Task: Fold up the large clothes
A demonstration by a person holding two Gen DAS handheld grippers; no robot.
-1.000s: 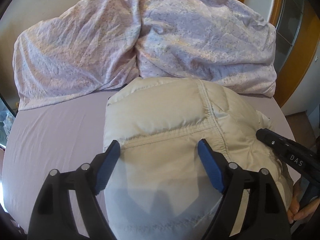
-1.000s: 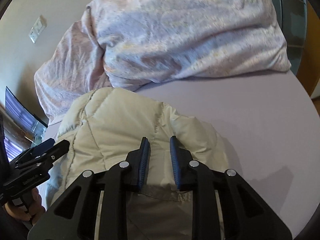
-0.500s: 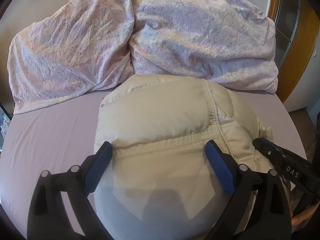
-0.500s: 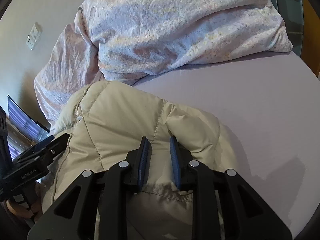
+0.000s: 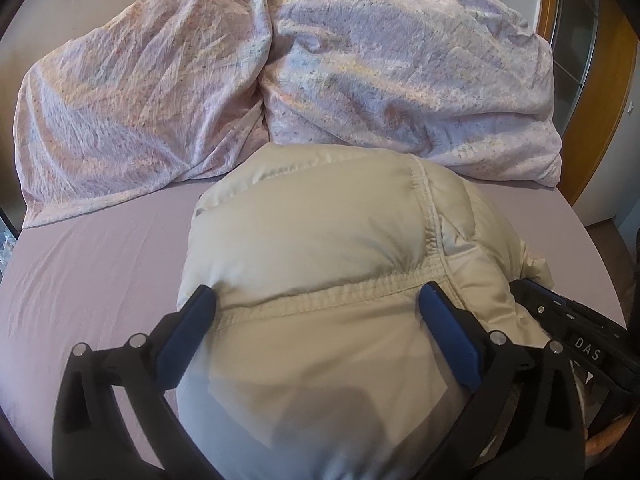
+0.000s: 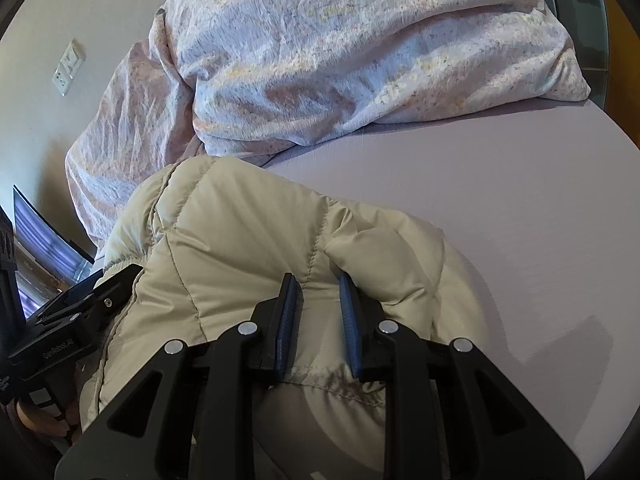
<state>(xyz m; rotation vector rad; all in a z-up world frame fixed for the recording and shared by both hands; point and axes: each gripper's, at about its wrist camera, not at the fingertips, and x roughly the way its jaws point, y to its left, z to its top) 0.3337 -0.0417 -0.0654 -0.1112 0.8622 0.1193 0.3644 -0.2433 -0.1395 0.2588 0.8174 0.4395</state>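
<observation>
Left tool (image 5: 316, 304) spread wide over jacket (image 5: 320, 232); right tool (image 6: 318, 294) pinches its fold.

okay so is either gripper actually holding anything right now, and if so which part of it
The right gripper is shut on the beige puffer jacket, pinching a quilted fold near its hem. The left gripper is open, its fingers straddling the jacket without clamping it.

Soft daylight, sharp focus (strong fisheye bending, dark corners)
</observation>
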